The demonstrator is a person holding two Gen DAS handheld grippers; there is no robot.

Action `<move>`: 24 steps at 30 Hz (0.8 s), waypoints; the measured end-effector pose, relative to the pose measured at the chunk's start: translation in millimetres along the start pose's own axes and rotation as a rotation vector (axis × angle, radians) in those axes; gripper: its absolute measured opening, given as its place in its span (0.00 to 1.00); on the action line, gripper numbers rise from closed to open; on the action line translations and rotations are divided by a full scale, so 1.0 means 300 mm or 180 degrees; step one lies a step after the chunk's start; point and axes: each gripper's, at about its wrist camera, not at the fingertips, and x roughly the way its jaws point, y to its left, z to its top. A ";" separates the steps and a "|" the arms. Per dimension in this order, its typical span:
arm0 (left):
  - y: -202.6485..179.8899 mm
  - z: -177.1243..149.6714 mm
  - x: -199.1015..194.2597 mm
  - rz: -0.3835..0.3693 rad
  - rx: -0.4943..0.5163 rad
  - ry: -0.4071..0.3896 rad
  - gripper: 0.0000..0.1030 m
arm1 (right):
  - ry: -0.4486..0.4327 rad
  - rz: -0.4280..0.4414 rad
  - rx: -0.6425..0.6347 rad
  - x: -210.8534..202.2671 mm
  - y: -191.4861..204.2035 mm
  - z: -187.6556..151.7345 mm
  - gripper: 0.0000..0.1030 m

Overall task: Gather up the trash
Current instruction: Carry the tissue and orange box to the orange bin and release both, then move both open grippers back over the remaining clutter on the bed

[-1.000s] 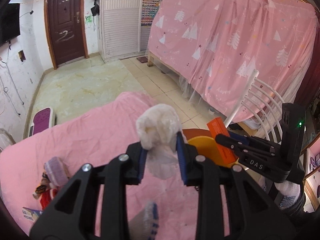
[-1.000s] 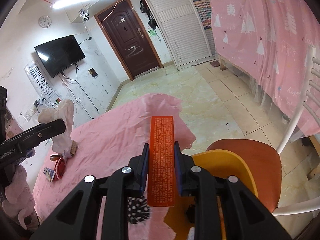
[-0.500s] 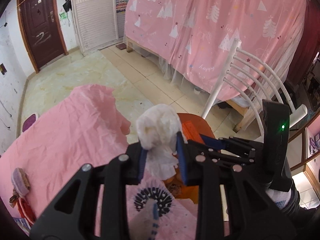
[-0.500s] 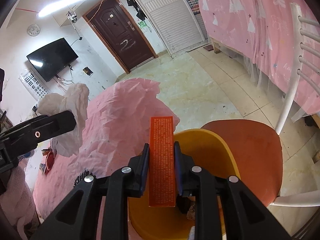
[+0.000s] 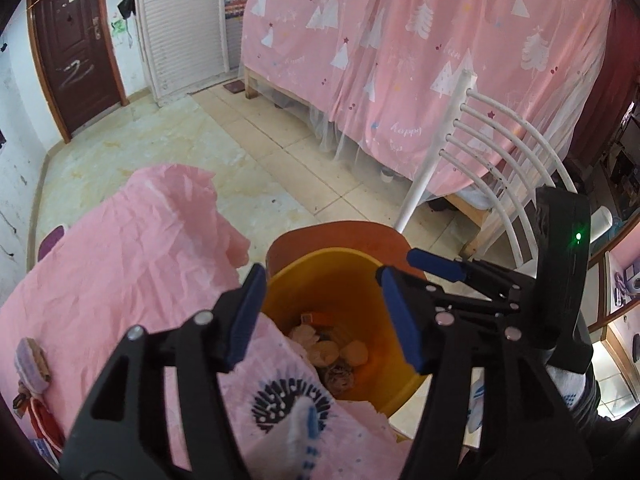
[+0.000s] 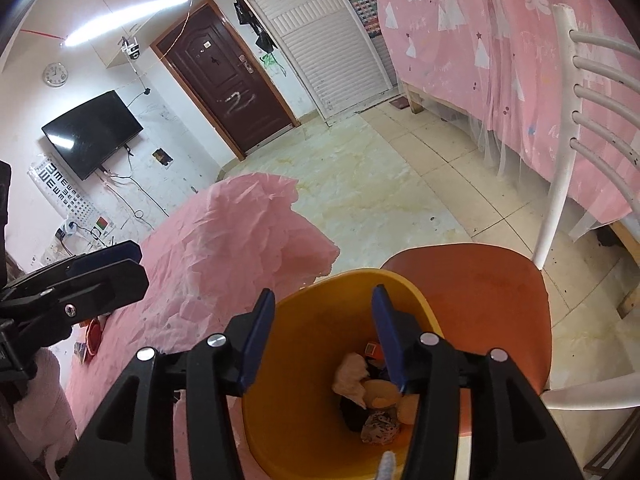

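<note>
Left gripper [image 5: 324,316]: we find its jaws spread wide, empty, above the bin.
Right gripper [image 6: 320,336]: likewise spread, empty.
Bin [image 6: 304,380]: yellow, directly below both grippers.
Trash [image 6: 372,396]: crumpled scraps on the bin floor.
</note>
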 end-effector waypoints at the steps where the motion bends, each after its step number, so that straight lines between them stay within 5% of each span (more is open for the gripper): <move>1: 0.009 -0.003 -0.012 -0.0006 -0.0017 -0.0019 0.56 | -0.0006 -0.0004 -0.0019 -0.003 0.007 0.001 0.40; 19: 0.225 -0.080 -0.241 0.0052 -0.0346 -0.0412 0.57 | -0.0010 0.0065 -0.0526 0.008 0.338 0.045 0.43; 24: 0.329 -0.129 -0.309 0.0211 -0.0491 -0.0527 0.65 | 0.0048 0.0105 -0.0707 0.047 0.461 0.046 0.47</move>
